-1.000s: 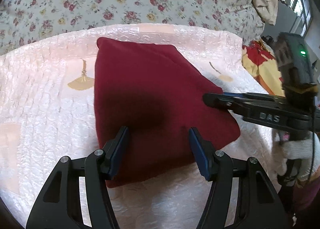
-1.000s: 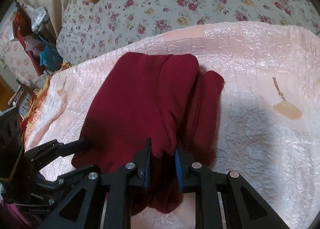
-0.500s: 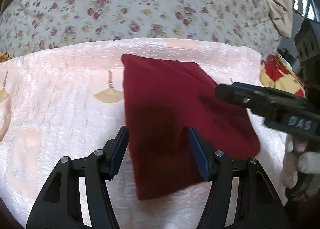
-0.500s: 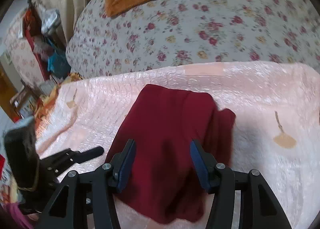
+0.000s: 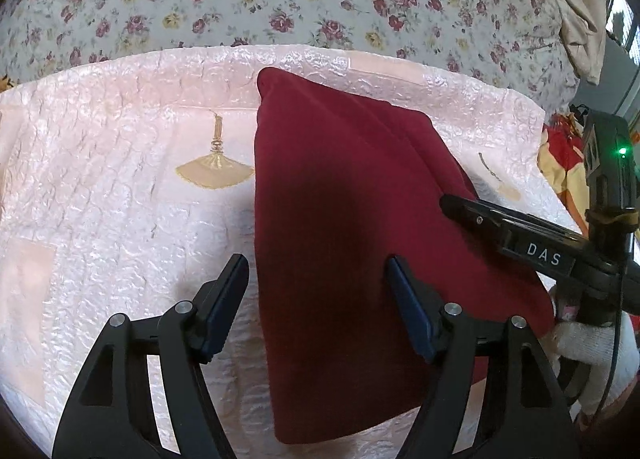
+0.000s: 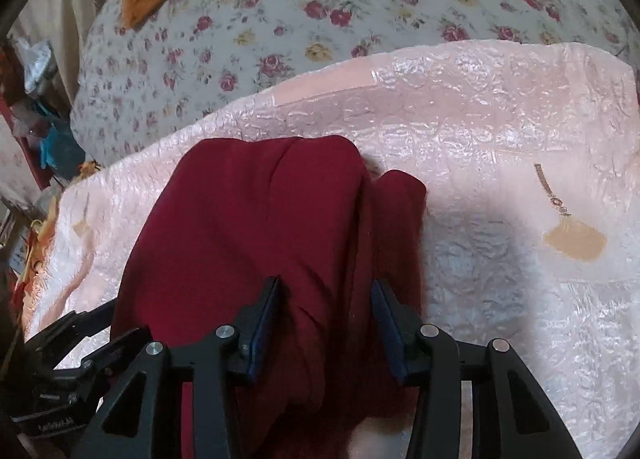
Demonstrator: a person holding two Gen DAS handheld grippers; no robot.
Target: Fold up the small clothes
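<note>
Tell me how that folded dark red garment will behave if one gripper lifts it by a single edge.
The dark red garment is soft cloth in rounded, loose layers, so it would probably droop and unfold. It looks light, lying on the pink quilted cover with no visible dent. The cover's shiny surface suggests a push would slide it. The right gripper is closing around a fold; the left gripper is opening.

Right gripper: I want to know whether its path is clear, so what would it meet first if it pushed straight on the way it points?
Most likely the dark red garment. The right gripper, jaws closing, already straddles a fold of it, with the pink quilt underneath. Depth is hard to judge.
</note>
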